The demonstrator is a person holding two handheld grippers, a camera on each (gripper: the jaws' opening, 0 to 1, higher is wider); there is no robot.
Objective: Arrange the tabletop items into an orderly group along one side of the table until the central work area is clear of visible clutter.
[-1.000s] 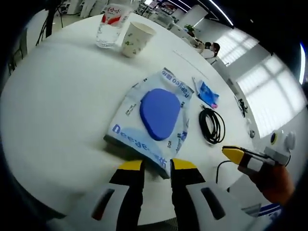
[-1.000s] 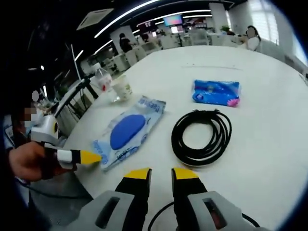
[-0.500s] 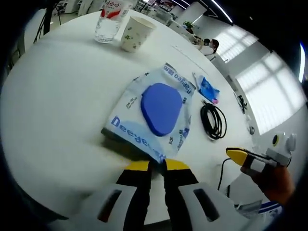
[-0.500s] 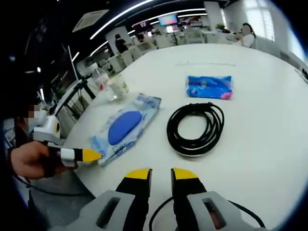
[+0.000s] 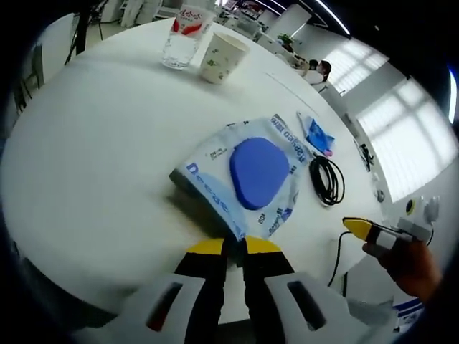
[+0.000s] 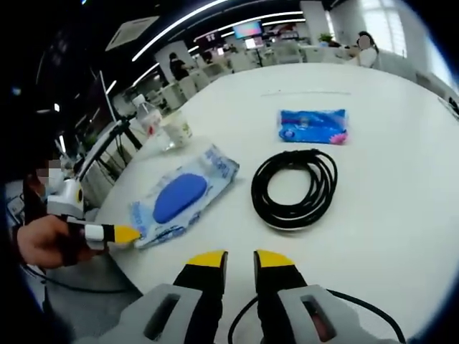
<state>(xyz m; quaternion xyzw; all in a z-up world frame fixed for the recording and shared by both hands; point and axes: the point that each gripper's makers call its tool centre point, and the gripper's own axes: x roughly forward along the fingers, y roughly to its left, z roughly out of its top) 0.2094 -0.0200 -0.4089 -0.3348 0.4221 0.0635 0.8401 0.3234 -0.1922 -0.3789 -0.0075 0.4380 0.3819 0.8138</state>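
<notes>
A wet wipes pack (image 5: 258, 172) with a blue lid lies near the round white table's (image 5: 93, 143) edge. My left gripper (image 5: 234, 246) is shut on the pack's near corner; it also shows from the side as the left gripper (image 6: 122, 233), held in a hand at the corner of the wet wipes pack (image 6: 179, 201). My right gripper (image 6: 240, 259) hovers over the table edge, jaws slightly apart with nothing between them, short of a coiled black cable (image 6: 294, 188). Beyond the coil lies a small blue packet (image 6: 313, 126).
A paper cup (image 5: 224, 56) and a clear water bottle (image 5: 183, 39) stand together at the far side. The coiled cable (image 5: 328, 179) and blue packet (image 5: 315, 136) lie right of the pack. The right gripper (image 5: 358, 227) hangs off the table's right edge. A loose black wire (image 6: 344, 304) trails below.
My left gripper's jaws closed on the pack's corner, and the pack has since turned and slid on the table. The right gripper has barely moved.
</notes>
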